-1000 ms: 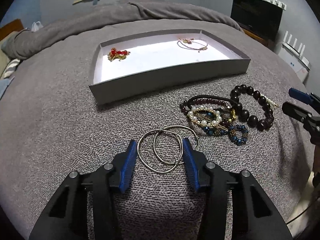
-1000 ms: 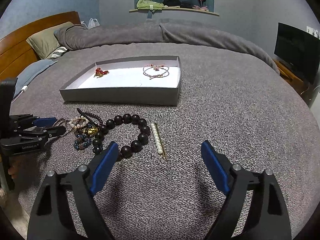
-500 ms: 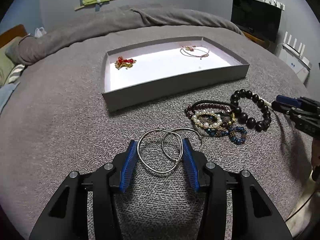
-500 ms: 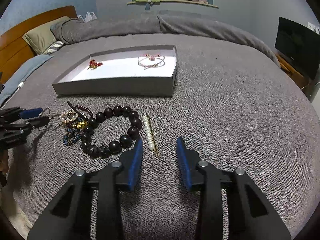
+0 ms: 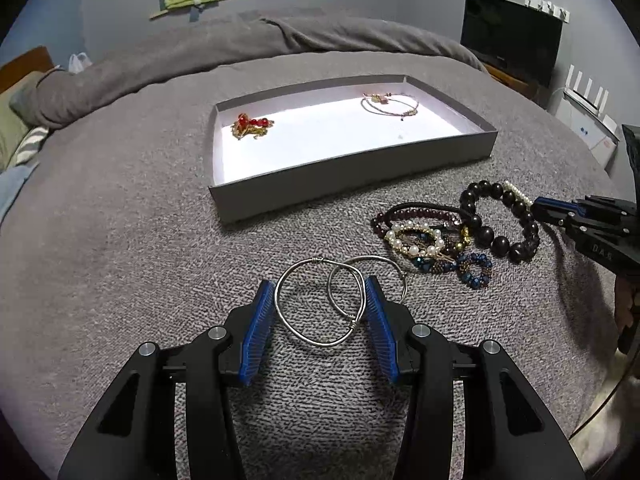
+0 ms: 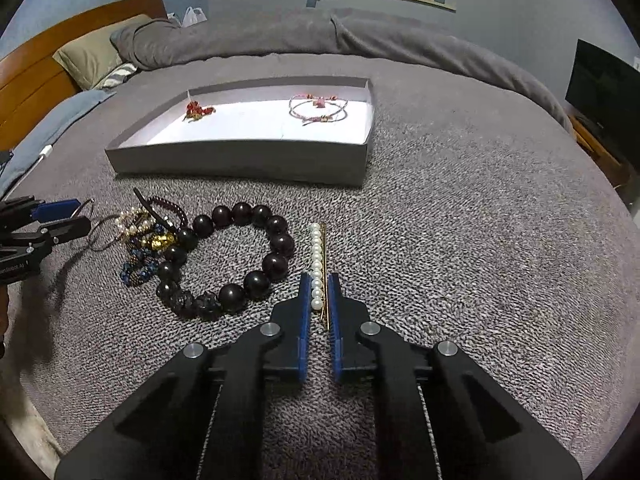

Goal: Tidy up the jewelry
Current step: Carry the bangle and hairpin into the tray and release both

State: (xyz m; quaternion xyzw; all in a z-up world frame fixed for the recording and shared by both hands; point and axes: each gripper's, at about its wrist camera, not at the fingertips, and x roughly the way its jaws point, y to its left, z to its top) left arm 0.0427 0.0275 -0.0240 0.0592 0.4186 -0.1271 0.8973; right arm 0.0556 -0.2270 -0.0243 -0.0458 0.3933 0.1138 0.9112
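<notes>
A grey tray point(image 5: 352, 168) point(image 6: 240, 158) on the bed holds a red ornament point(image 5: 251, 125) and a thin bracelet point(image 5: 390, 104). My left gripper point(image 5: 320, 294) is shut on the linked silver bangles point(image 5: 320, 304), one blue pad on each side, and holds them just over the blanket. A pile of beaded bracelets point(image 5: 432, 240) and a dark bead bracelet point(image 6: 228, 260) lie to the right. My right gripper point(image 6: 319, 280) has closed around the near end of a pearl hair pin point(image 6: 318, 260) lying on the blanket.
The bed has a grey knit blanket point(image 6: 460, 240). A rolled duvet point(image 5: 240, 48) and pillows point(image 6: 96, 52) lie behind the tray. A TV point(image 5: 512, 36) stands at the right. The right gripper also shows in the left wrist view point(image 5: 538, 204).
My right gripper moved forward over the pearl pin and its jaws closed from wide open to a narrow gap around it. My left gripper lifted and drew back slightly with the bangles.
</notes>
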